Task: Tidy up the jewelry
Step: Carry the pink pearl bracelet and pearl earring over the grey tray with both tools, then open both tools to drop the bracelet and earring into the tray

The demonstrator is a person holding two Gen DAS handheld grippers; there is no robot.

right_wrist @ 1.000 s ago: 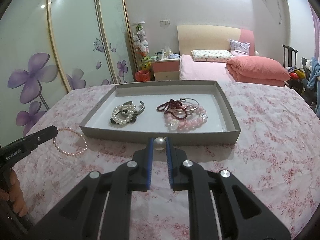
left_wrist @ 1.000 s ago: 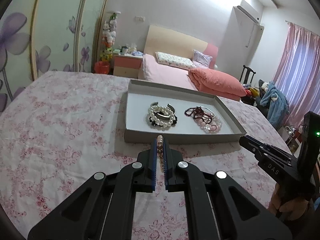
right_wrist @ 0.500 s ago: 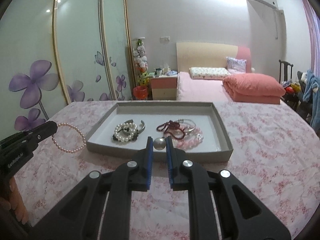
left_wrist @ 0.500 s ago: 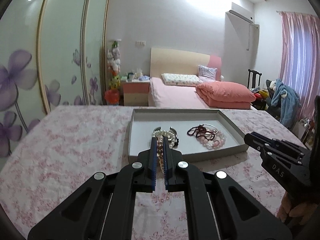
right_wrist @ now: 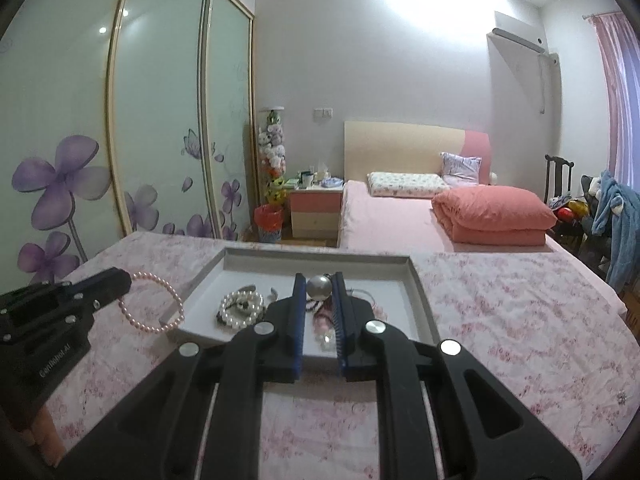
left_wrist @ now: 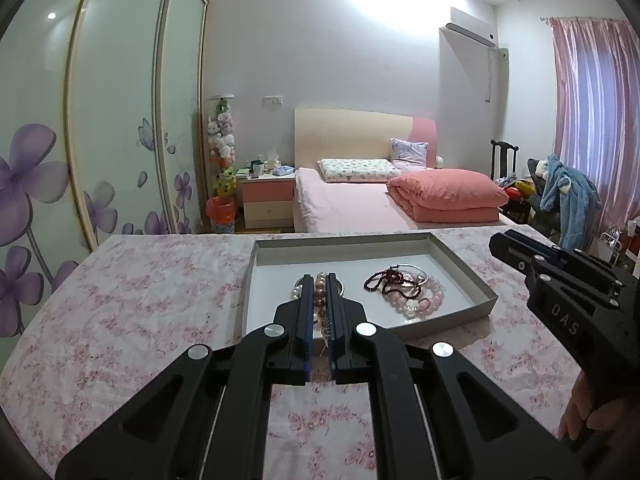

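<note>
My left gripper (left_wrist: 319, 280) is shut on a pink pearl bracelet (left_wrist: 319, 294), which hangs from it in a loop in the right wrist view (right_wrist: 154, 304), held above the floral cloth left of the tray. My right gripper (right_wrist: 319, 280) is shut on a large silver-grey pearl (right_wrist: 319, 287) above the tray's near part. The grey tray (left_wrist: 472, 276) holds a white pearl bracelet (right_wrist: 240, 309), a dark red bead string (left_wrist: 390, 279) and a pink bead bracelet (left_wrist: 424, 300). The left gripper (right_wrist: 108, 284) shows at the right wrist view's left, the right gripper's body (left_wrist: 560, 280) at the left wrist view's right.
The tray (right_wrist: 420, 300) lies on a table with a pink floral cloth (left_wrist: 140, 300). Beyond are a bed (left_wrist: 360, 200), a nightstand (left_wrist: 268, 200), sliding wardrobe doors (left_wrist: 120, 140) at left and a chair with clothes (left_wrist: 560, 196) at right.
Both grippers have risen and tilted up, so the tray sits lower in each view. The pink bracelet has lifted with the left gripper. Both grips are unchanged.
</note>
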